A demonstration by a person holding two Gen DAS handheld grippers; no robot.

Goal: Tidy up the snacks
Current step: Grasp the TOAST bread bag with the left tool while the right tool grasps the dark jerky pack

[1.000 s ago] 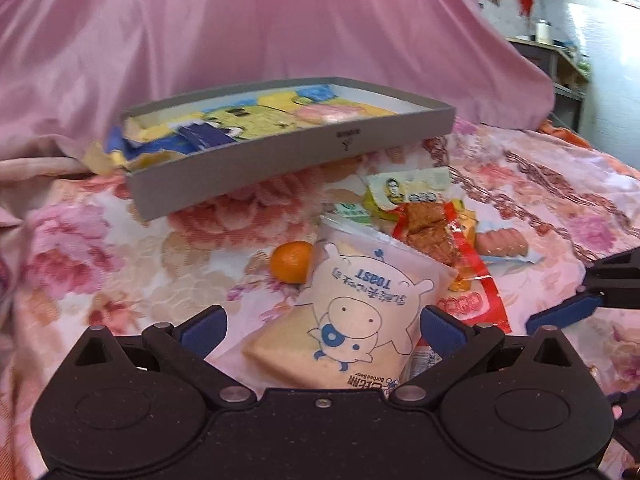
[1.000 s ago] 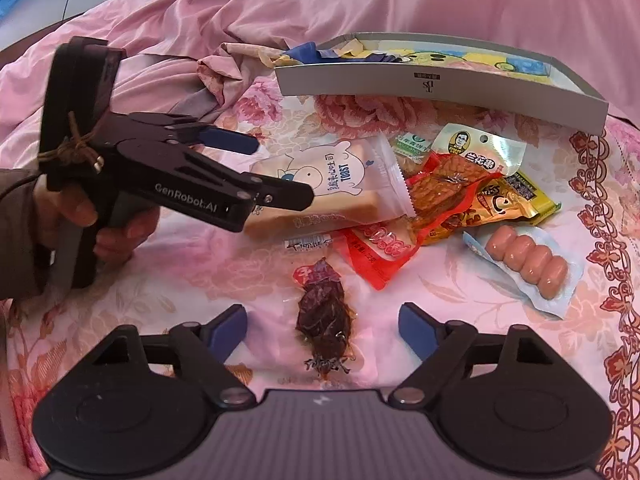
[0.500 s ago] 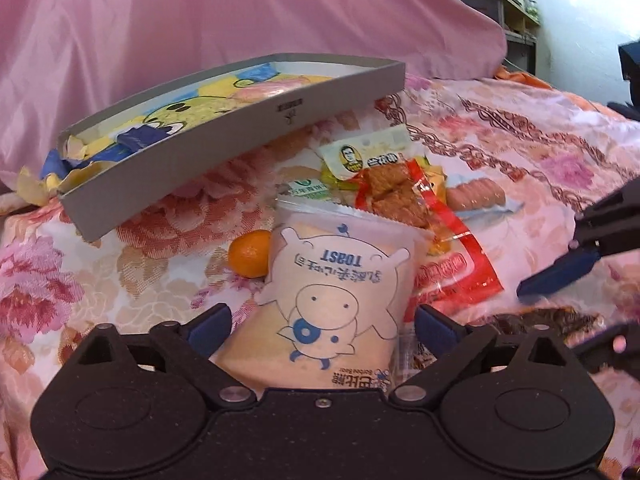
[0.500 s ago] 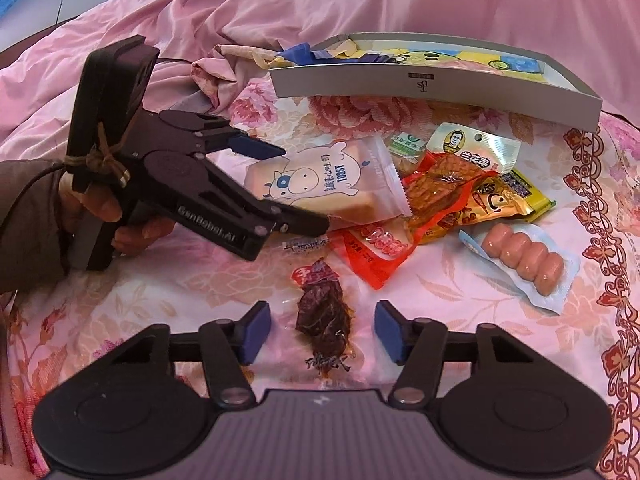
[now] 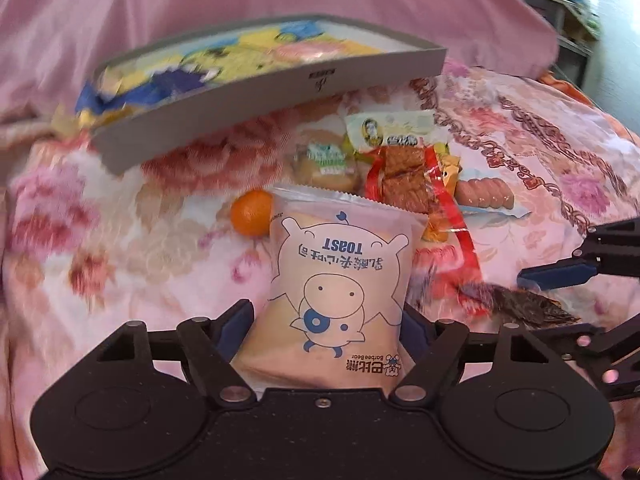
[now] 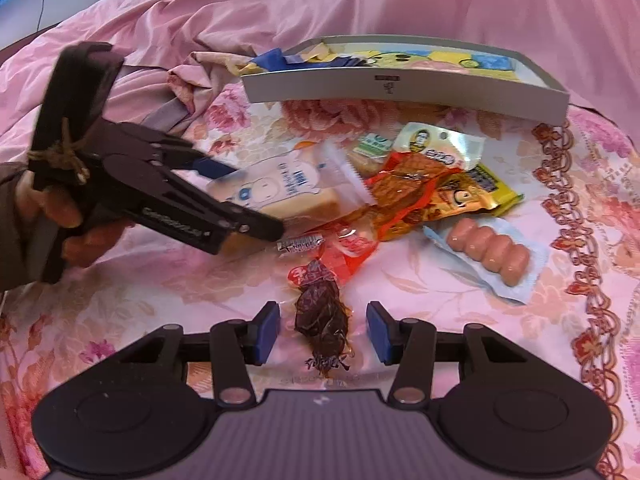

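Lying amid the snack pile below the grey box (image 6: 404, 88) on the floral bedspread (image 6: 460, 312), the toast packet (image 5: 340, 292) is clasped by the left gripper (image 5: 326, 330); the dark dried snack (image 6: 322, 320) is straddled, ungripped, by the parted right gripper (image 6: 322, 334).

Floral bed (image 6: 580, 184) carries it all: grey box (image 6: 400, 90) toward its far edge, then an orange (image 5: 252, 212), toast packet (image 5: 340, 280), red snack packs (image 6: 404, 184), sausages (image 6: 486, 250) and dark dried snack (image 6: 322, 320) nearest.
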